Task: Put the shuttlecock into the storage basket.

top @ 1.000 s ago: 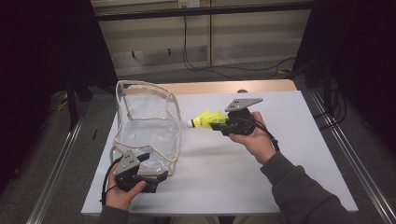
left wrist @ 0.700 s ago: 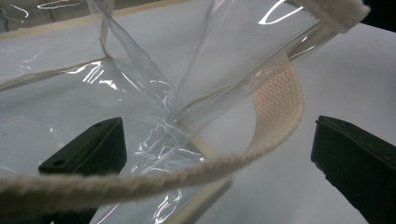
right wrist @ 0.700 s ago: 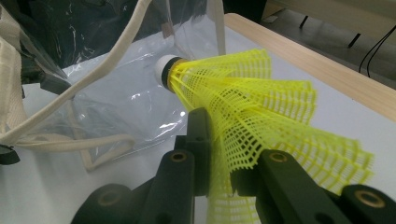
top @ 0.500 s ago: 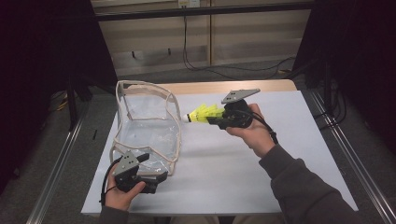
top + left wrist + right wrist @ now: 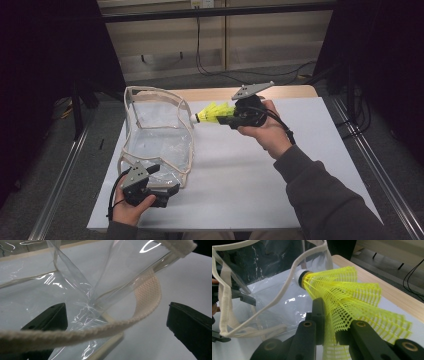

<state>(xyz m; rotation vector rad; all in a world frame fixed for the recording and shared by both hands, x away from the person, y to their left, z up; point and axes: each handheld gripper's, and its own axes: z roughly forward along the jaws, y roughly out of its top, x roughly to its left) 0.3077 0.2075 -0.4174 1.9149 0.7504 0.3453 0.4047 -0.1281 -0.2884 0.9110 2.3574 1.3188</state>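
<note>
The right gripper [image 5: 227, 119] is clamped on a yellow shuttlecock [image 5: 214, 113], its two black jaws pinching the mesh skirt from both sides. The shuttlecock is held in the air above the white table [image 5: 280, 185], with its white cork tip pointing at the upper rim of a clear plastic bag [image 5: 159, 135], just outside the bag's opening. In the right gripper view the skirt [image 5: 352, 307] fans out between the jaws and the tip sits close to the cream strap that edges the bag [image 5: 274, 305].

The bag stands on the left part of the table, its mouth facing the shuttlecock. The left gripper [image 5: 167, 189] rests low at the bag's near corner. In the left gripper view its jaws stand wide apart, with a fold of clear plastic [image 5: 82, 305] and a loop of the cream strap [image 5: 147, 297] lying between them; neither jaw presses on these.

No brand, label or writing can be read on the bag, the shuttlecock or the grippers.
</note>
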